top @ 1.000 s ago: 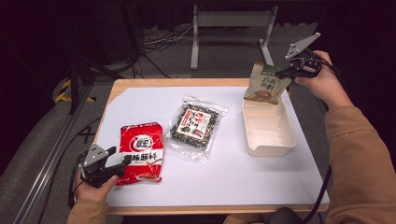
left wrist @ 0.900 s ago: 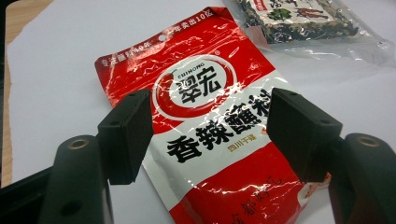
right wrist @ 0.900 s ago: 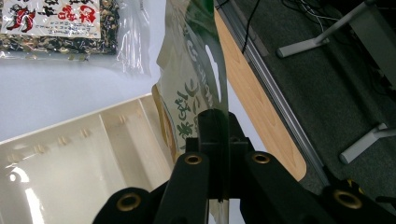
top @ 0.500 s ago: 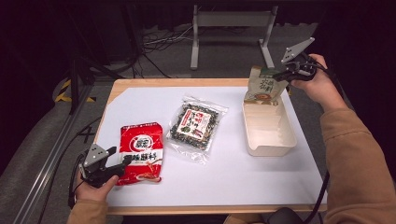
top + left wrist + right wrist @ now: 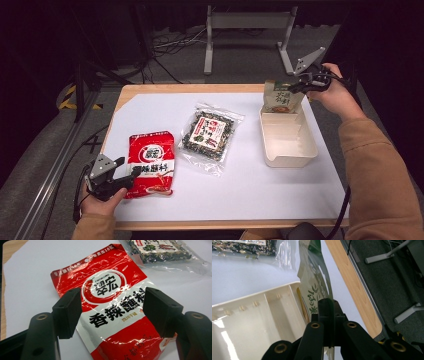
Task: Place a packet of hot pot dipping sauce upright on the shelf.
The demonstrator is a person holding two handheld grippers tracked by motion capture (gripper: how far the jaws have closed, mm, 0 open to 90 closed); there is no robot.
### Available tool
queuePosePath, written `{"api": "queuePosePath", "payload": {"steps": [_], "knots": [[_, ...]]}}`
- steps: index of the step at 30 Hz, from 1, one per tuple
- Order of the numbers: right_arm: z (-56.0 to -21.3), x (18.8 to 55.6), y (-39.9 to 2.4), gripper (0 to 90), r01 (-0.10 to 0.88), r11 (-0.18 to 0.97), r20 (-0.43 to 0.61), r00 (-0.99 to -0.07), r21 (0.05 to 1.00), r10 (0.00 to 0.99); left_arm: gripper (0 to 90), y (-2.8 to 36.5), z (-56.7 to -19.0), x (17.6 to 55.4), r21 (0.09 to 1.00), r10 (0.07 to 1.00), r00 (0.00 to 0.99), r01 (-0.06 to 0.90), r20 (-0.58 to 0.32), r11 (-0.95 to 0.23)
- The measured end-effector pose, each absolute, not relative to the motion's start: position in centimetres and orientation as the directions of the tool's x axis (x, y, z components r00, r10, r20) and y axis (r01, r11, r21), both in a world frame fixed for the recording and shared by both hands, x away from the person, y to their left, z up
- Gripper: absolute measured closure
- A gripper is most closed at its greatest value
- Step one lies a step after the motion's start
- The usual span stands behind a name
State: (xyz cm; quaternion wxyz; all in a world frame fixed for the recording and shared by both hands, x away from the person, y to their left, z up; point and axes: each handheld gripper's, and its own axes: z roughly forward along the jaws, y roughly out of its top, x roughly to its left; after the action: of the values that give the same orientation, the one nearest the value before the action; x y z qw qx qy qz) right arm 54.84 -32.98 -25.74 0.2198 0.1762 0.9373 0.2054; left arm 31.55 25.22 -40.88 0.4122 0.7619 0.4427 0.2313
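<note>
A: Right gripper [image 5: 300, 86] clamped on green pouch [image 5: 280, 97], hanging at the tray's [image 5: 295, 155] far end. Left gripper [image 5: 112, 307] jaws apart over red packet [image 5: 112, 315].

B: Thin edge grip. Pouch could snag the tray wall and slip.

Legible markings: one packet.
Glossy red plastic seasoning pouch [image 5: 110, 310], near left: "CUIHONG", "翠宏", "香辣蘸料", "四川干碟"; other packets' print unreadable.

Green-and-tan pouch [image 5: 280, 96] hangs upright over the cream tray's [image 5: 295, 156] far end.
</note>
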Motion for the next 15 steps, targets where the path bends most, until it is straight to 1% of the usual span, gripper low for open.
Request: {"api": "queuePosePath", "payload": {"steps": [12, 15], "knots": [[-27.6, 55.2, -33.3, 89.1, 0.29, 0.839, -0.294, -0.842, 0.46, 0.452, 32.0, 25.1, -40.9, 31.6, 0.831, 0.863, 0.506, 0.485, -0.013, -0.271], [-27.9, 55.3, -33.3, 88.5, 0.31, 0.823, -0.277, -0.836, 0.475, 0.474, 32.0, 25.0, -40.9, 31.7, 0.833, 0.862, 0.506, 0.483, -0.014, -0.269]]}}
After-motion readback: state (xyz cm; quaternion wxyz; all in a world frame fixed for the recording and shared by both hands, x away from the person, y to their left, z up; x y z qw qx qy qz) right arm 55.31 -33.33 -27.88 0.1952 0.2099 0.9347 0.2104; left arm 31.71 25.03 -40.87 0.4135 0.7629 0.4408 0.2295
